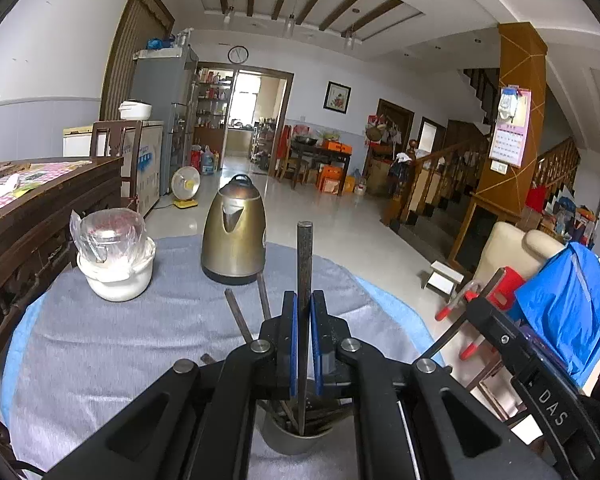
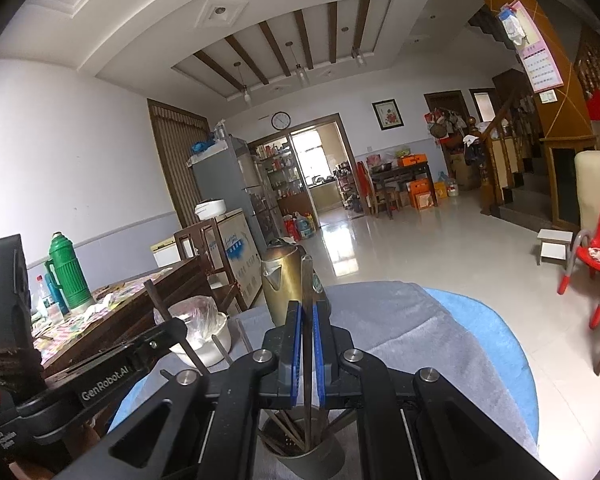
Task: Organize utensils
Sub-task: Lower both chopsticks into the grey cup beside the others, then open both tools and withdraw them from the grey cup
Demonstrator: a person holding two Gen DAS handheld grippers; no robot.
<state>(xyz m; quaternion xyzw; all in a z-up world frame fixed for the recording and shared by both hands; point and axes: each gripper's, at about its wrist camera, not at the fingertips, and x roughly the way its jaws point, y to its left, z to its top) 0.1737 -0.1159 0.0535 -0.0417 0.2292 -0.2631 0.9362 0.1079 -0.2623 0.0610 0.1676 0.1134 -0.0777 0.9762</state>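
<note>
Left gripper (image 1: 303, 340): yours, clamped on a dark chopstick (image 1: 304, 264) that stands upright between the blue pads; its lower end reaches into the cup (image 1: 288, 440) below the jaws.
Right gripper (image 2: 307, 352): yours, clamped on a second dark chopstick (image 2: 307, 280), also upright, its lower end down in the same cup (image 2: 300, 460).
Cup: grey metal, on the table straight under both grippers, already holding several more chopsticks that lean against its wall.
Loose chopsticks (image 1: 239, 316): two dark sticks showing just left of your left gripper; you cannot tell whether they lie on the cloth or rise from the cup.
Table (image 1: 100, 340): round, covered with a grey towel over a blue cloth.
Kettle (image 1: 234, 232): brass-coloured, black lid knob, at the far side of the table beyond the grippers.
White pot (image 1: 118, 276): at the far left of the table, with a small metal container wrapped in clear plastic on top.
Green flask (image 2: 69, 272): on the dark wooden sideboard left of the table.
Red chair (image 2: 598, 256): on the tiled floor to the right, well apart from the table.
</note>
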